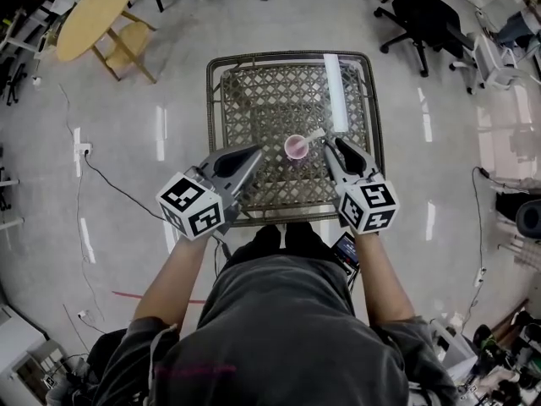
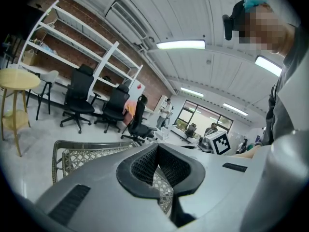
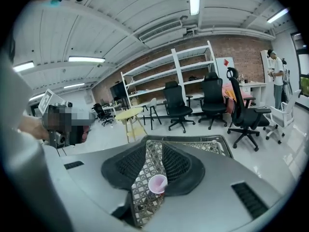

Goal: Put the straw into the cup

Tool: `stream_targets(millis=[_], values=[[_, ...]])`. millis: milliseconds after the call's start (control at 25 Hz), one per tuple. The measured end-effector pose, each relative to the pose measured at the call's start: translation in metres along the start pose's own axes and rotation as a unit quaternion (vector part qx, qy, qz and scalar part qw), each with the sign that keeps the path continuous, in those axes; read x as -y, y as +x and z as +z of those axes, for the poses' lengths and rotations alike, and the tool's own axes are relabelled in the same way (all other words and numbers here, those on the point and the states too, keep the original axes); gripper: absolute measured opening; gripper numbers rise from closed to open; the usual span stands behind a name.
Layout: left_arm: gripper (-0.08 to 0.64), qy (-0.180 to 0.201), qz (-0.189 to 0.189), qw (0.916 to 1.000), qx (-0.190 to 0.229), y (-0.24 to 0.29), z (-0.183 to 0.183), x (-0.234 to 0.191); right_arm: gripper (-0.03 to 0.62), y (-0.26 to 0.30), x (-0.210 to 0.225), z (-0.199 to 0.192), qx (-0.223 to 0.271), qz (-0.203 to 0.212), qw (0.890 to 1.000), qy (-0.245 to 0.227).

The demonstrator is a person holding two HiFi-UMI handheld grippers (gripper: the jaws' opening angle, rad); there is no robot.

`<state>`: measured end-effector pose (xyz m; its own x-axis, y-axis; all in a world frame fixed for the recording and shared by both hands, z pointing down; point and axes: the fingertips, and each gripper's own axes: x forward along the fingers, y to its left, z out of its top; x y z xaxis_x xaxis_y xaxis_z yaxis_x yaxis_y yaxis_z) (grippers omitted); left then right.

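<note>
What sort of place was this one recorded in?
Most likely an open office or lab workspace: black swivel chairs and white shelving stand along a brick wall, and power cables trail over the glossy floor.

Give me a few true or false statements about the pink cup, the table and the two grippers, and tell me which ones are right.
1. The pink cup stands on the lattice table. True.
2. The left gripper is clamped on the cup. False: its jaws are apart with nothing between them, and it is off to the cup's left.
3. A long white object lies on the table beyond the cup. True.
4. The right gripper is shut. False: its jaws are apart, and the cup shows ahead through the gap.
</note>
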<state>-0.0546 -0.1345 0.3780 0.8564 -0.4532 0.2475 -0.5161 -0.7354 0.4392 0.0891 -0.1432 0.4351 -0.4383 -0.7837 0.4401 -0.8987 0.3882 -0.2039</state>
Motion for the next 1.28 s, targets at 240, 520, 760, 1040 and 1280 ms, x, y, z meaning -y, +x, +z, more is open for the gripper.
stream_targets(millis=[240, 520, 760, 1040, 1280], values=[[0.009, 0.01, -0.004, 0.9999, 0.008, -0.005, 0.008, 0.007, 0.072, -0.015, -0.017, 0.023, 0.023, 0.006, 1.0, -0.013], [0.009, 0.019, -0.006, 0.9997, 0.012, -0.009, 0.012, 0.012, 0.034, -0.03, -0.035, 0.049, 0.052, 0.024, 0.998, -0.015], [0.009, 0.02, -0.008, 0.9997, 0.013, -0.013, 0.015, 0.01, 0.021, -0.035, -0.043, 0.056, 0.057, 0.031, 0.998, -0.014], [0.009, 0.022, -0.01, 0.9996, 0.013, -0.01, 0.012, 0.012, 0.015, -0.038, -0.045, 0.055, 0.06, 0.034, 0.997, -0.016], [0.008, 0.021, -0.011, 0.9997, 0.011, -0.009, 0.014, 0.011, 0.014, -0.037, -0.048, 0.058, 0.057, 0.035, 0.998, -0.022]])
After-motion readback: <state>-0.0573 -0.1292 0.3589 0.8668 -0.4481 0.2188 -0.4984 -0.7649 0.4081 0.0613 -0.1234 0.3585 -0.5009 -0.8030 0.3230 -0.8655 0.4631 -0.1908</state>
